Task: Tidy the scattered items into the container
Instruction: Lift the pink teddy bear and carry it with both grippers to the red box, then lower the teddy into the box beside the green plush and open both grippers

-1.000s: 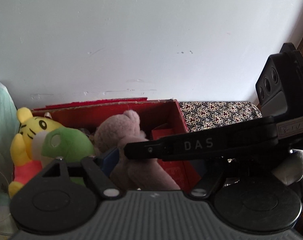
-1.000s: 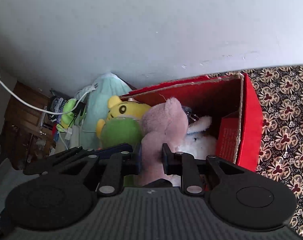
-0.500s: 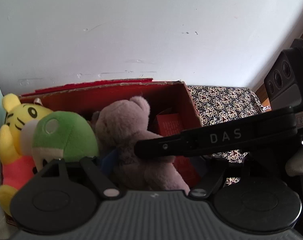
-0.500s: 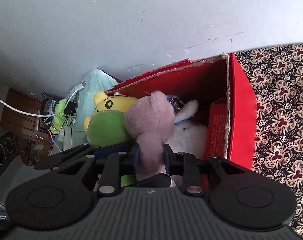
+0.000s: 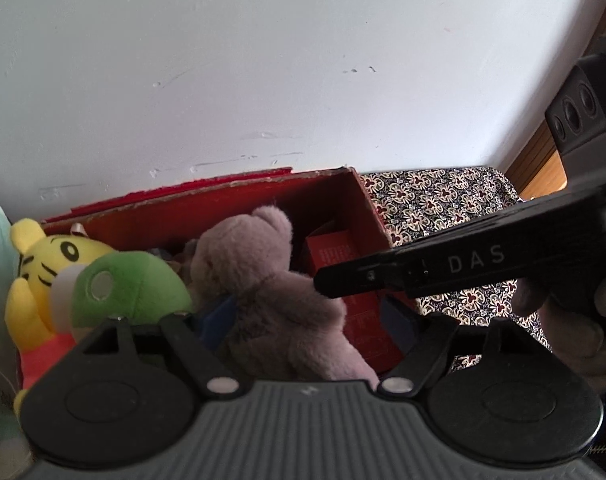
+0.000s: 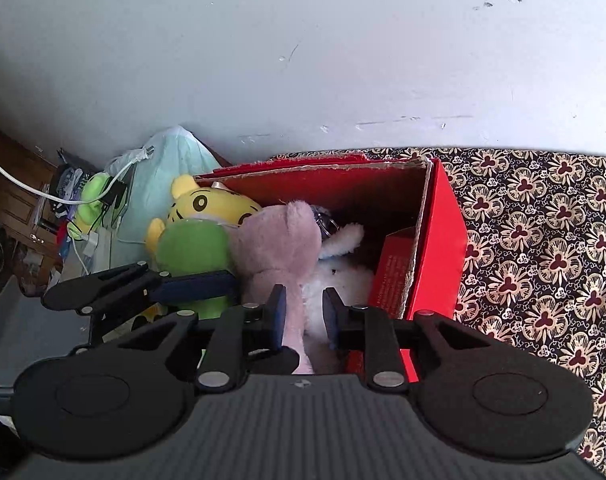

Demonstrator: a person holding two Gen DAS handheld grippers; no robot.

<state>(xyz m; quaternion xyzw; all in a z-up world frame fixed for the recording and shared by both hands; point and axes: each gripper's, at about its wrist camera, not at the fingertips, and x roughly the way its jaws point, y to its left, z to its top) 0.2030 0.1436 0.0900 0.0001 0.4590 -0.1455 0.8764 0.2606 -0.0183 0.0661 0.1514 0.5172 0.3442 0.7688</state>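
A red cardboard box (image 6: 443, 240) (image 5: 263, 200) stands against the white wall and holds plush toys. A mauve teddy bear (image 6: 279, 248) (image 5: 271, 288) leans at the box's near side, beside a green plush (image 6: 193, 252) (image 5: 131, 288), a yellow tiger plush (image 6: 207, 204) (image 5: 51, 256) and a white plush (image 6: 339, 276). My right gripper (image 6: 303, 316) is open, its jaws apart around the bear's lower body. My left gripper (image 5: 307, 316) is open wide around the bear's body, with the bear between the fingers.
A patterned cloth (image 6: 543, 240) covers the surface right of the box. A pale green bag (image 6: 171, 160), cables and wooden furniture (image 6: 11, 196) stand at the left. A small red carton (image 5: 335, 248) sits inside the box.
My right gripper's jaws have opened off the mauve teddy bear, which now rests in the box. Both views have shifted, and the box sits higher in the left wrist view.
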